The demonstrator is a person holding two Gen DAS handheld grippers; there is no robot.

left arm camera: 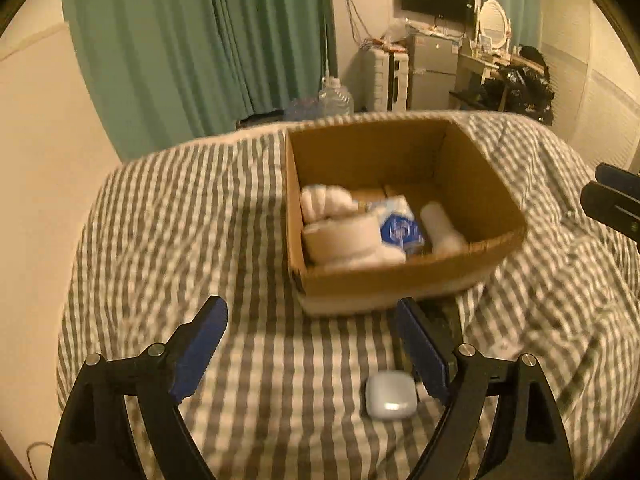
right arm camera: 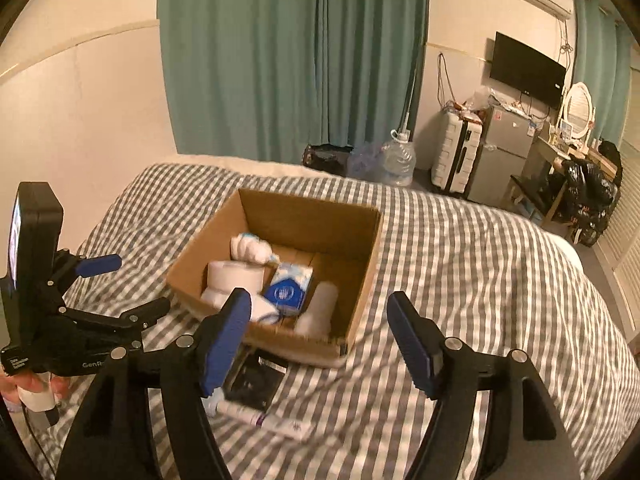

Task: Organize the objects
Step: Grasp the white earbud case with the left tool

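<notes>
An open cardboard box (left arm camera: 404, 280) stands on the striped bed and also shows in the right wrist view (right arm camera: 352, 280). It holds a toilet roll (right arm camera: 234, 276), a blue tissue pack (right arm camera: 290, 288), white cloth bundles (right arm camera: 252, 248) and a white cylinder (right arm camera: 318, 312). My left gripper (left arm camera: 312, 344) is open and empty, above a white earbud case (left arm camera: 390, 394) that lies near its right finger. My right gripper (right arm camera: 320, 332) is open and empty in front of the box. A black flat item (right arm camera: 256, 384) and a white tube (right arm camera: 264, 420) lie on the bed by its left finger.
The bed (left arm camera: 160, 240) has a grey-and-white checked cover, rumpled at the right. The left gripper body (right arm camera: 60, 312) shows at the left of the right wrist view. Beyond the bed are green curtains (right arm camera: 288, 60), a water jug (right arm camera: 398, 160), a suitcase (right arm camera: 456, 152) and a fridge (right arm camera: 504, 152).
</notes>
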